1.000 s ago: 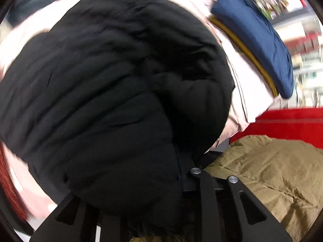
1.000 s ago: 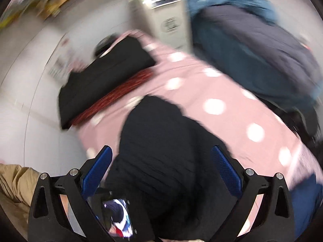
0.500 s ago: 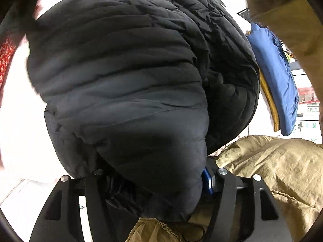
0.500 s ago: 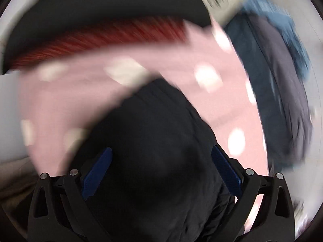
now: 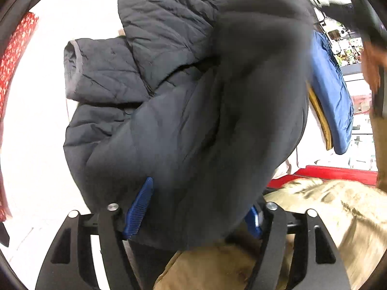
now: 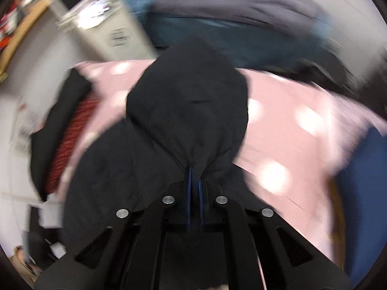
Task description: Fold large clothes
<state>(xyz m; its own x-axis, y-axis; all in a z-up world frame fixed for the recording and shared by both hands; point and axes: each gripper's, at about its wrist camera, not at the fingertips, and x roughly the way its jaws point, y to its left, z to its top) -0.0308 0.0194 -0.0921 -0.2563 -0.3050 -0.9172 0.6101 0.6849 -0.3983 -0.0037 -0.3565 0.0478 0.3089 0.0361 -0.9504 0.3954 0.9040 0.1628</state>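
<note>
Mid-fold on the black puffer jacket (image 5: 193,120): right gripper (image 6: 194,183) fingers pinching its bunched fabric, left gripper (image 5: 196,207) fingers spread around a thick fold. Next, probably laying that pinched flap flat over the jacket's quilted body.

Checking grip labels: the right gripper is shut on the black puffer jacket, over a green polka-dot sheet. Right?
Not quite. The right gripper is shut on the black puffer jacket, but the polka-dot sheet is pink, not green, as the right wrist view shows.
</note>
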